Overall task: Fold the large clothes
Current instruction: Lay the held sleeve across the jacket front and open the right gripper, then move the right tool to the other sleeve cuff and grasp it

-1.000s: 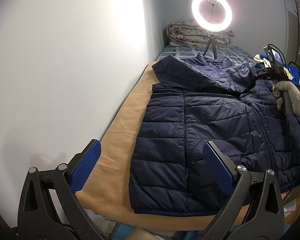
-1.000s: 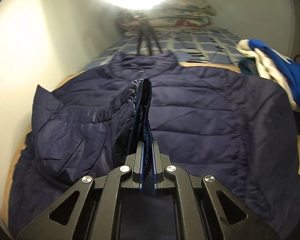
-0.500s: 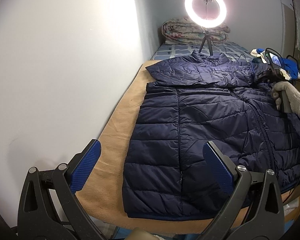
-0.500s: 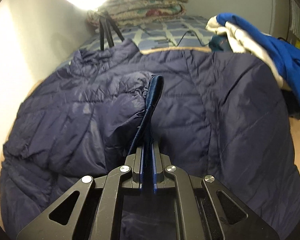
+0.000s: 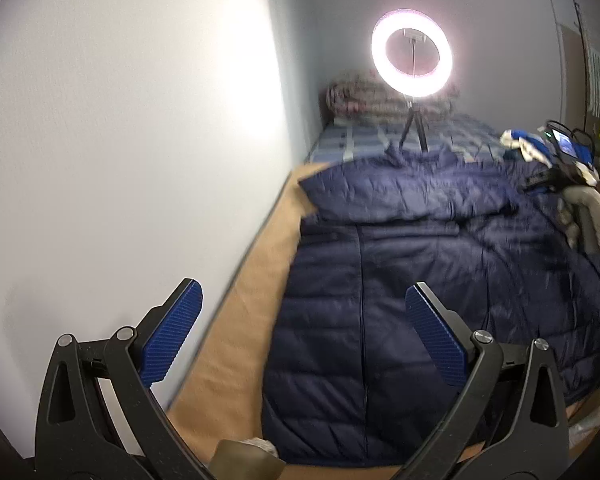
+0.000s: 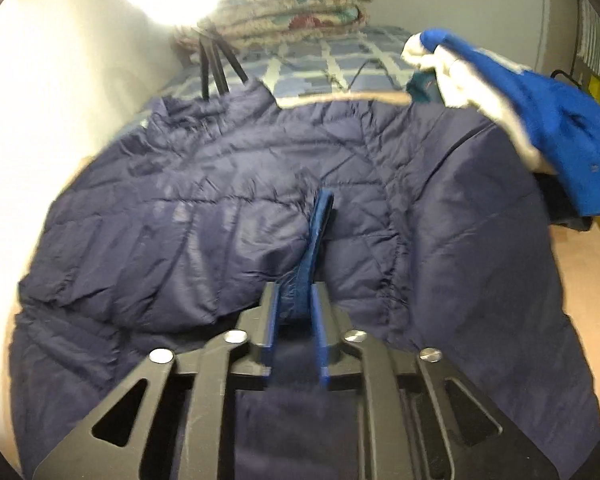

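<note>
A navy quilted puffer jacket (image 5: 420, 280) lies flat on a tan sheet (image 5: 236, 344), its left sleeve folded across the chest. My left gripper (image 5: 304, 336) is open and empty, above the jacket's near left hem. My right gripper (image 6: 294, 308) hovers low over the chest; its jaws have parted a little, with the sleeve cuff (image 6: 320, 220) still lying between them. It also shows in the left wrist view (image 5: 556, 172), held by a gloved hand at the jacket's right side.
A white wall (image 5: 120, 160) runs along the left of the bed. A lit ring light on a tripod (image 5: 412, 56) stands behind the collar, with folded quilts (image 6: 292, 4) beyond. A blue and white garment (image 6: 540, 116) lies at the far right.
My right gripper carried the sleeve cuff to the right across the chest, lowered it, and its jaws have begun to part. My left gripper moved slightly and stays open.
</note>
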The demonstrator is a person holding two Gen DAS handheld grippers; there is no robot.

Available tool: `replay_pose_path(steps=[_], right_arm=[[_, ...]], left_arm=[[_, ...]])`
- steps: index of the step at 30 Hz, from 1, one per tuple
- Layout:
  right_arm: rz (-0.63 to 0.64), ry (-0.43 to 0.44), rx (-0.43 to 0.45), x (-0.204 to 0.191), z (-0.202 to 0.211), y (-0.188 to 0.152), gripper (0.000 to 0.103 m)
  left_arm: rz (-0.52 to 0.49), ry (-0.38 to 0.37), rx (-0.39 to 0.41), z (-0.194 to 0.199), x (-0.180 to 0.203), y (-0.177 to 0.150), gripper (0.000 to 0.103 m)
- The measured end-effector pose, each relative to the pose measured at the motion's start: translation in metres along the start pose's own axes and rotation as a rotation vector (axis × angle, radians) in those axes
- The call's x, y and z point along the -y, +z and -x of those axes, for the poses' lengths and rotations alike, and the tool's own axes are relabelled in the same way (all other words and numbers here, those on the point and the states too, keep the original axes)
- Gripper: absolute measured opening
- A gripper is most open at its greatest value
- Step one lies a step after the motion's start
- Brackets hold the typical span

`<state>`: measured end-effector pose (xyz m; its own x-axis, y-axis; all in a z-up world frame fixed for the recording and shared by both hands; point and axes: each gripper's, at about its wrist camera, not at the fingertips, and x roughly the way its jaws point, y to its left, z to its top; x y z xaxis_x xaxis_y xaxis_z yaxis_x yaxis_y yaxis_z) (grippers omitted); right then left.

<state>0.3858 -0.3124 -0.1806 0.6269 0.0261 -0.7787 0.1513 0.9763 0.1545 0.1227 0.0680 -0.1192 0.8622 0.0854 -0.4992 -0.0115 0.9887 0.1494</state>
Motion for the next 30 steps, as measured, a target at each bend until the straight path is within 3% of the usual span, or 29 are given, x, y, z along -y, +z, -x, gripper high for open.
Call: replay_pose_path(steps=[1, 3, 12, 14, 15, 17, 23, 30], right_arm=[[0.003, 0.003, 0.022, 0.001, 0.016, -0.002, 0.034], [0.019, 0.011, 0.056, 0.0, 0.043, -0.005, 0.041], [0.071, -0.002, 0.186, 0.014, 0.166, -0.044, 0.052], [0.062, -0.013, 0.208, 0.023, 0.187, -0.053, 0.059], [0.061, -0.022, 0.21, 0.028, 0.195, -0.058, 0.067], [0.068, -0.043, 0.21, 0.039, 0.211, -0.07, 0.071], [0.034, -0.114, 0.165, 0.082, 0.234, -0.11, 0.071], [-0.125, -0.176, 0.098, 0.157, 0.234, -0.153, 0.071]], left_arm=[[-0.002, -0.003, 0.011, 0.001, -0.001, 0.005, 0.103], [-0.007, -0.023, 0.038, 0.005, -0.003, 0.019, 0.103], [-0.026, -0.117, 0.148, 0.026, 0.007, 0.098, 0.103], [-0.031, -0.148, 0.159, 0.033, 0.014, 0.115, 0.103], [-0.036, -0.165, 0.159, 0.035, 0.019, 0.121, 0.103], [-0.046, -0.201, 0.151, 0.037, 0.03, 0.131, 0.103], [-0.049, -0.302, 0.113, 0.032, 0.074, 0.137, 0.103], [-0.082, -0.405, 0.02, 0.013, 0.128, 0.111, 0.103]])
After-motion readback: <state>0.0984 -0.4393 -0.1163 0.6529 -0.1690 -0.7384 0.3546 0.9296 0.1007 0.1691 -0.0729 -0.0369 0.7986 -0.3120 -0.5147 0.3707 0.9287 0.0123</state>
